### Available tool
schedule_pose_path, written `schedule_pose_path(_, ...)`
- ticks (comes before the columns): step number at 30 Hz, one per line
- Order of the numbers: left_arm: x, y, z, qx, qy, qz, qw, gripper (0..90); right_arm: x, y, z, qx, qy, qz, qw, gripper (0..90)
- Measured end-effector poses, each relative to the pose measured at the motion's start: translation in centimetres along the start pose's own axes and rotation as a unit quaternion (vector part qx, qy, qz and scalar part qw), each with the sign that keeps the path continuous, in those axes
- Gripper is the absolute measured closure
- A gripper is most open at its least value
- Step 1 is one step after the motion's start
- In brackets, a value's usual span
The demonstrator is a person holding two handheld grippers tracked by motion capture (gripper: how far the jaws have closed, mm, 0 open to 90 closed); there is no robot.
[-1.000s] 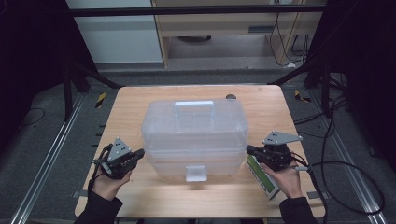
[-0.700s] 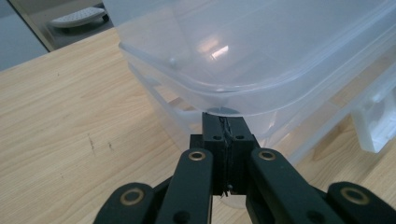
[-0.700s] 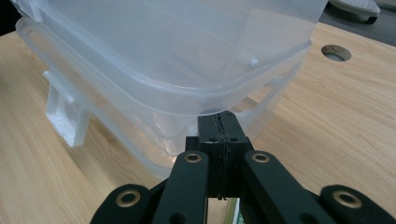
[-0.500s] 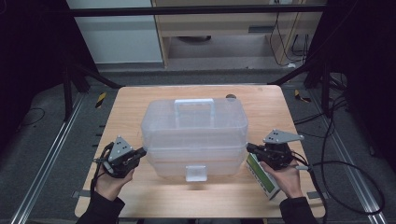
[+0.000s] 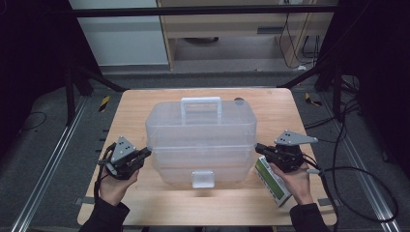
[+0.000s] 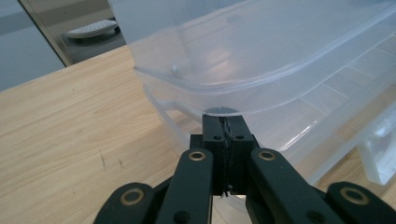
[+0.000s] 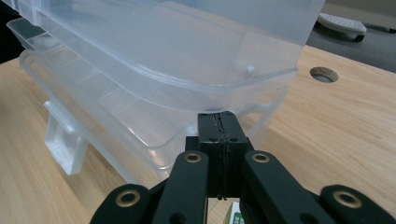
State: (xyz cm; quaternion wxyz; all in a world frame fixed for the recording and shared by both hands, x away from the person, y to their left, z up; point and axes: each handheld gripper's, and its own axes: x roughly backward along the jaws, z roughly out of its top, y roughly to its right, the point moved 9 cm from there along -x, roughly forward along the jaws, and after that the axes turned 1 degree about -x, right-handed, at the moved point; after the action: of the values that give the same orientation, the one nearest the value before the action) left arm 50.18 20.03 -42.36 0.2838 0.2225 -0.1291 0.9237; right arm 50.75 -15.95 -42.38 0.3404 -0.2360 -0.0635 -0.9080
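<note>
The left claw [image 5: 145,153] was pressed together with nothing between its jaws. Its tip sat just under the rim of the top part of the clear plastic box [image 5: 200,140], on the box's left end. The right claw [image 5: 261,147] was pressed together too, also empty, with its tip tucked under the same rim on the right end. In the left claw view the tip [image 6: 223,125] was right below that rim, maybe touching it.

The box stood in the middle of the wooden surface [image 5: 140,108], between the two claws. It looked like see-through plastic stacked in layers, with a white handle [image 5: 200,104] on top and a small latch [image 5: 202,178] at the front. It seemed empty, so it was likely light. The plastic looked hard but thin, so it could bend a bit, and smooth, so it could slip. The rims at both ends looked like good spots to lift or push from; the handle looked good too.

A small green and white carton [image 5: 271,180] lay by the right hand [image 5: 296,181].
</note>
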Motion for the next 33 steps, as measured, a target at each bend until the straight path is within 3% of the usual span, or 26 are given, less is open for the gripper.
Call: schedule_pose_path(33, -0.8, -1.2, 1.9, 0.005, 0.024, 0.012, 0.9996, 89.1, -0.6, 0.4, 2.1, 0.000, 0.025, -0.001, 0.9997, 90.0)
